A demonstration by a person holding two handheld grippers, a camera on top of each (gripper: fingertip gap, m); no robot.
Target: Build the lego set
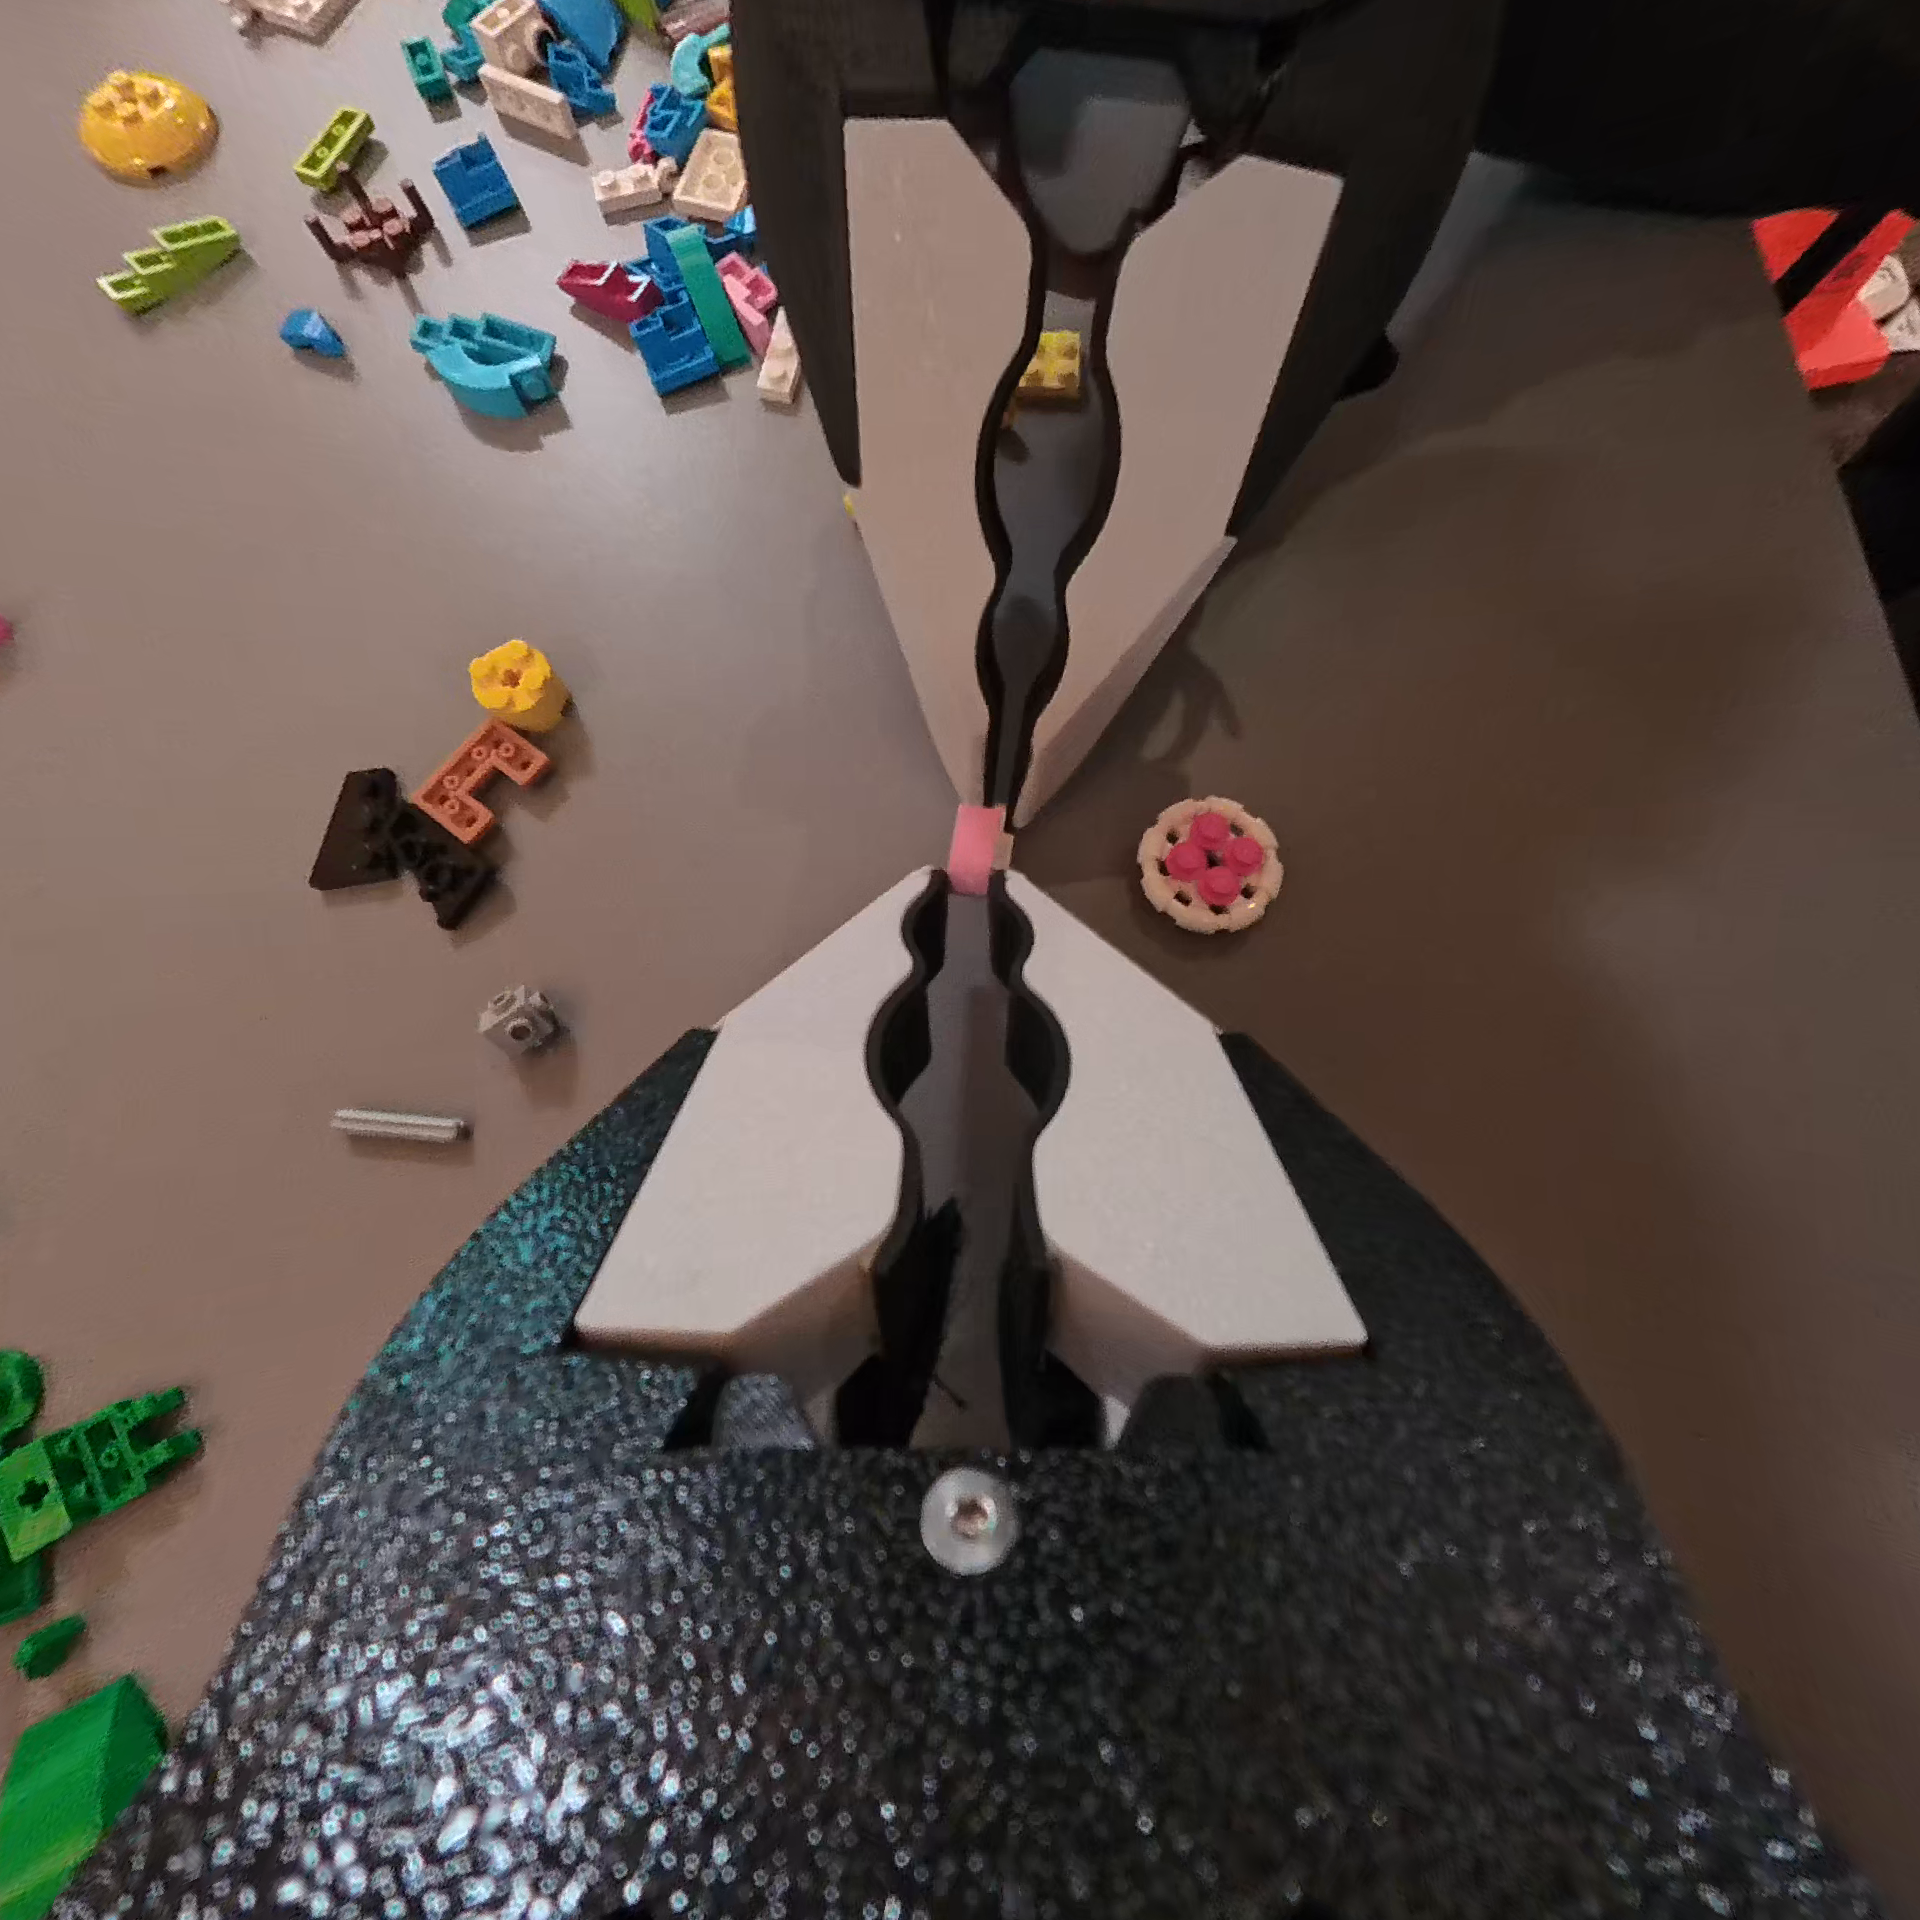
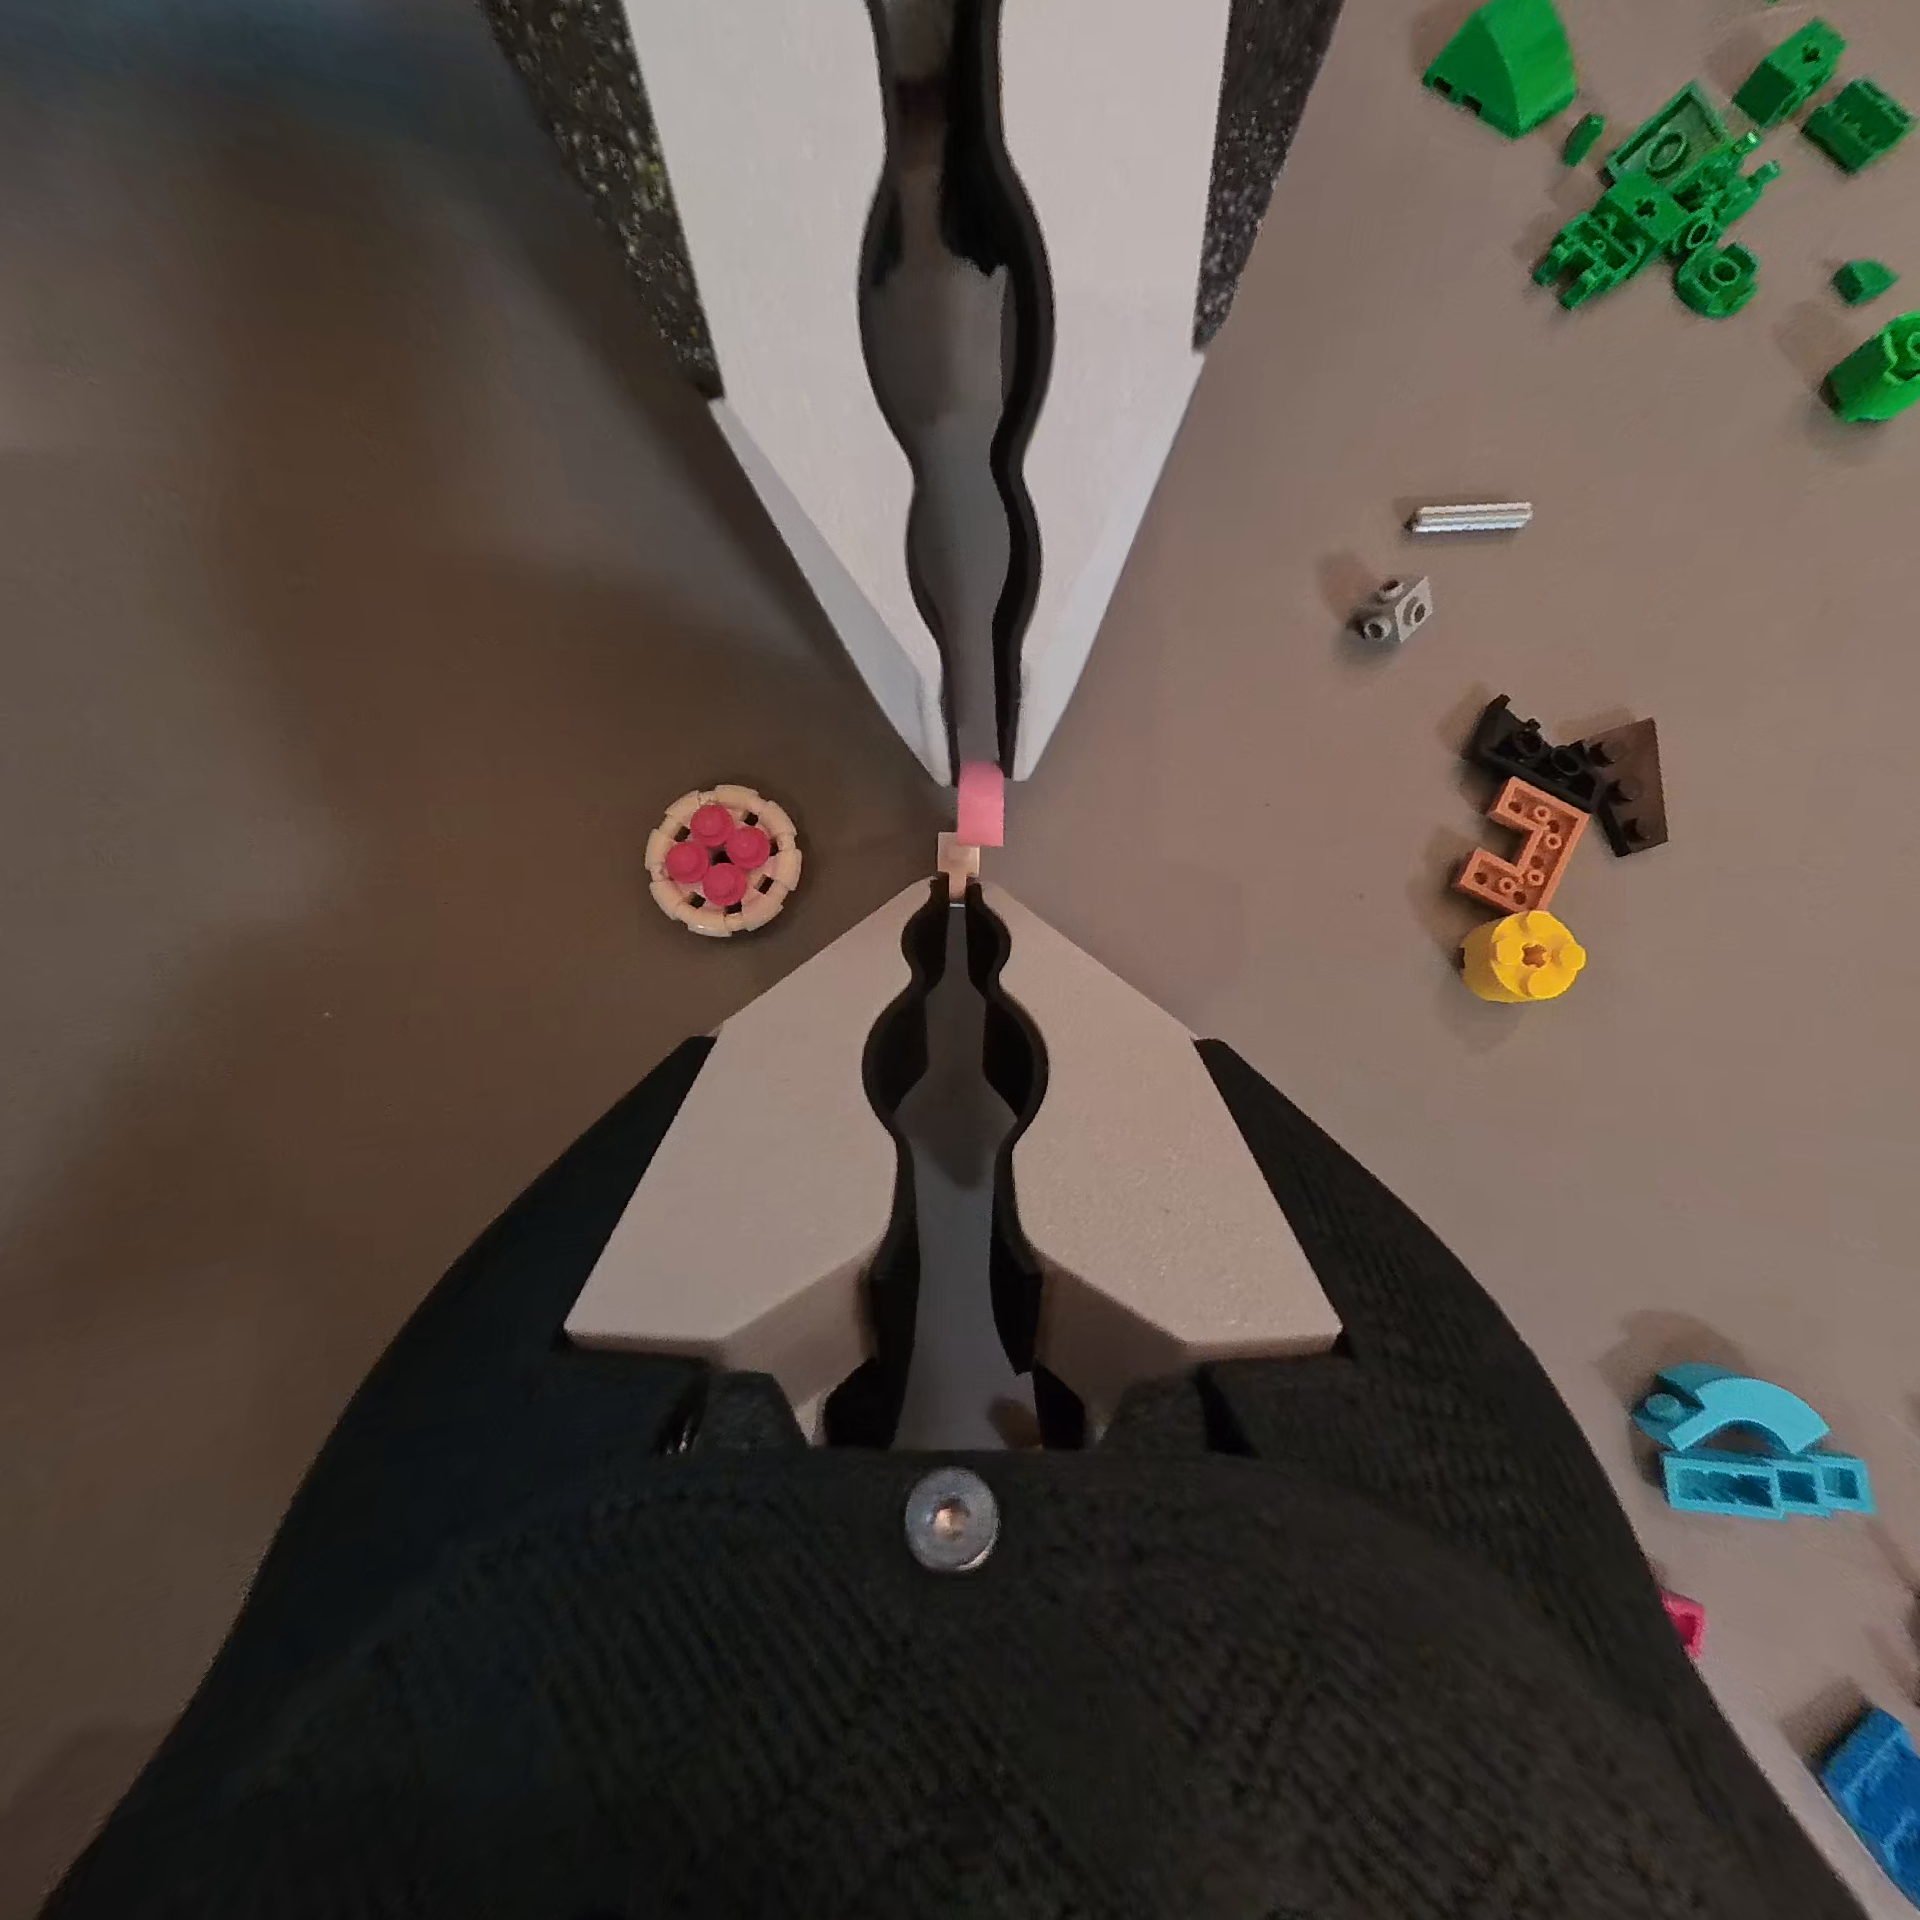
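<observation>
Your left gripper (image 1: 971, 883) clamps the pink brick (image 1: 977, 850), your right gripper (image 2: 958, 888) seemingly pinches a tan piece (image 2: 958, 857); only the pie (image 2: 723, 860) looks finished.

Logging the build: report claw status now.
Left claw shut on pink piece. Right claw shut on tan piece. Pieces meeting tip to tip. Nothing between them.

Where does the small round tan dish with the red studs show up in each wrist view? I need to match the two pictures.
Left wrist view: the round tan dish lies on the table right of centre, just right of where the two grippers' tips meet.
Right wrist view: the same dish lies left of centre, just left of the tips.
Shared landmark: the pink brick pinched between the tips at mid-picture.
</observation>
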